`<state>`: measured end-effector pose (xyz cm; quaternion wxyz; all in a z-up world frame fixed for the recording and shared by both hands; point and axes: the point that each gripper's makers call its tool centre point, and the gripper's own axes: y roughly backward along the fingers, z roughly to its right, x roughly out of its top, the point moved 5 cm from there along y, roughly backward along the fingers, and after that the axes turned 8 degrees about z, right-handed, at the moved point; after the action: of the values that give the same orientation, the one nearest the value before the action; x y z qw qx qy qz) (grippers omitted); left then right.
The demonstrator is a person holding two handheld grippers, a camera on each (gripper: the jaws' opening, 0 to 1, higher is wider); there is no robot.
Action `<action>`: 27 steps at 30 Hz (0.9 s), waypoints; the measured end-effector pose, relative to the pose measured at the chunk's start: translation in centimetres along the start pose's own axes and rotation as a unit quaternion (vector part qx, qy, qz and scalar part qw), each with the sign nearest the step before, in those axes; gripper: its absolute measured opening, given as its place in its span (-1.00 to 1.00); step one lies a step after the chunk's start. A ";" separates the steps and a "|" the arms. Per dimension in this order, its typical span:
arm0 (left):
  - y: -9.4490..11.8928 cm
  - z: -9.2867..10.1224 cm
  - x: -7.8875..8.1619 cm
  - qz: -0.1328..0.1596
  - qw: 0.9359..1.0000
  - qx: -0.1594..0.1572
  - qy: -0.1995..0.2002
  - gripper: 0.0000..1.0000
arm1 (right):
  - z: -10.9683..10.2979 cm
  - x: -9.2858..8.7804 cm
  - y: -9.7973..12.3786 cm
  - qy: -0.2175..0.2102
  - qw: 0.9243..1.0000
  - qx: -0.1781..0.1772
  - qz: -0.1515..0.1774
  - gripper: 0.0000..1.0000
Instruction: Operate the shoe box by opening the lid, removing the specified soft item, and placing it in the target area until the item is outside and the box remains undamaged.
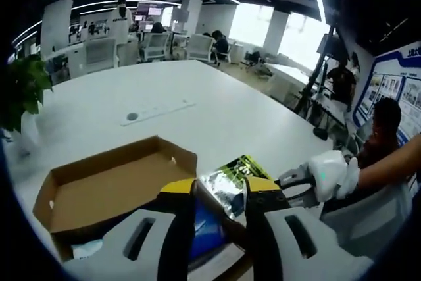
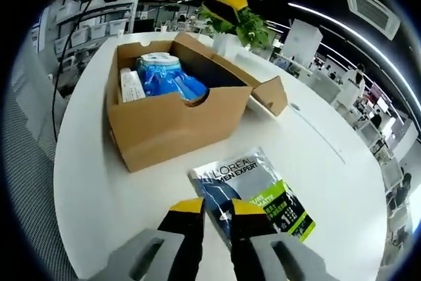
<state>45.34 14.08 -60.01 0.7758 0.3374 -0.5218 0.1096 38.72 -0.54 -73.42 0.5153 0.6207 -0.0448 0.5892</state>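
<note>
1. The shoe box (image 2: 177, 106) stands open on the white counter (image 2: 342, 182), its lid (image 1: 112, 185) folded back flat. Inside it I can make out a blue soft pack (image 2: 164, 77) and a white item beside it.

2. The soft item, a silvery sachet (image 2: 253, 192) with a green corner, lies flat on the counter just beside the box's front wall, fully outside it.

3. The right gripper (image 2: 217, 218) has its yellow-tipped jaws closed down narrow on the near edge of the sachet; it looks pinched between them, though whether the grip is firm I cannot tell.

4. The sachet's long axis runs away from the right gripper, slanting off to one side, with the box beyond its far end.

5. The left gripper (image 1: 220, 218) hangs above the box; its jaws stand a moderate gap apart with nothing between them. The sachet (image 1: 230, 179) appears past its tips, as does the right gripper (image 1: 299, 179) in a gloved hand (image 1: 332, 172).

6. The right gripper is plainly the nearer one, so my guess is that letting go or nudging the sachet into place falls to it.
</note>
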 end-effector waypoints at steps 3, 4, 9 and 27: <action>0.5 -0.3 -0.3 -0.002 1.000 0.003 -0.011 -0.33 | 0.8 -0.5 0.4 -0.021 1.000 -0.013 -0.002 -0.40; 0.7 -0.4 -0.3 -0.001 1.000 0.004 -0.013 -0.33 | 1.1 -0.7 0.6 -0.031 0.999 -0.020 -0.004 -0.35; 1.7 -0.9 -0.3 0.002 1.000 0.006 -0.015 -0.23 | 2.6 -2.1 1.4 -0.089 0.995 -0.045 0.007 -0.11; 6.2 -3.7 0.0 0.004 0.999 0.039 -0.032 -0.04 | 4.4 -5.5 2.3 -0.164 0.984 -0.072 0.008 0.25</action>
<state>44.81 21.07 -58.34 0.7446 0.3684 -0.5430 0.1226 38.59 -7.65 -75.35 0.5399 0.6695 -0.1762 0.4787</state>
